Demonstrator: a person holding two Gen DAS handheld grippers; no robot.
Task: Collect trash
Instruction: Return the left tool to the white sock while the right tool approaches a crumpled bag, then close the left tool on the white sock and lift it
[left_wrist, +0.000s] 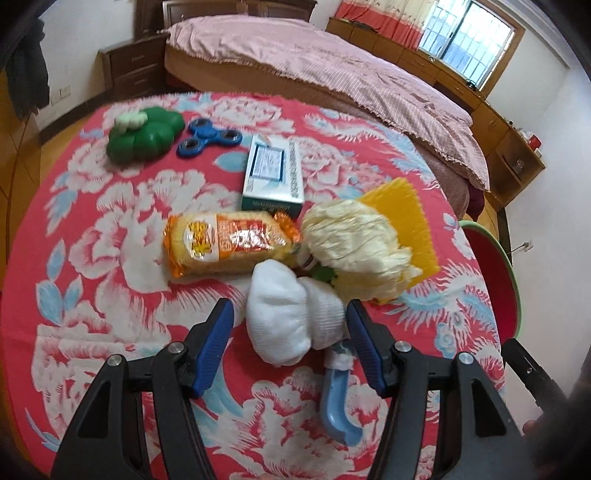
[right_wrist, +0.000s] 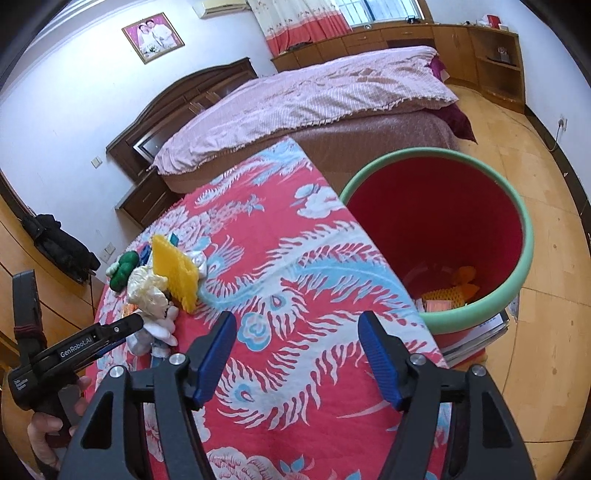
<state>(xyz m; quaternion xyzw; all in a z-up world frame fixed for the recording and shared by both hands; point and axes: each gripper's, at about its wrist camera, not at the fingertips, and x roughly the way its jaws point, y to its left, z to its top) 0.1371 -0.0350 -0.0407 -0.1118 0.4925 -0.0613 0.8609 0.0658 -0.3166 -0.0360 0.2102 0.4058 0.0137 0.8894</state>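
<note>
On the worktop (left_wrist: 92, 236) under its red floral cloth, I have my left claw (left_wrist: 288, 317) spread wide, its blue fingers (left_wrist: 218, 343) standing either side of a white wad of tissue (left_wrist: 291, 317) without pressing on it. Just past the wad lies a crumpled cream wrapper (left_wrist: 354, 240) resting on a yellow ridged piece (left_wrist: 402, 218), and to their left a snack packet (left_wrist: 225, 243) in orange and yellow. A blue scoop-like handle (left_wrist: 336, 406) pokes out from beneath the wad toward me. Farther off sit a small printed box (left_wrist: 273, 173), a blue fidget spinner (left_wrist: 208, 138) and a green plastic toy (left_wrist: 144, 133).

My right claw (right_wrist: 297, 350) is released too, holding nothing, hovering over the near right edge of the cloth. Just right of it, beside the worktop and lower down, stands the red bin (right_wrist: 436, 236) with a green rim; some orange and yellow scraps (right_wrist: 454, 288) lie at its bottom. A bed (right_wrist: 314, 92) with a pink cover fills the far side.
</note>
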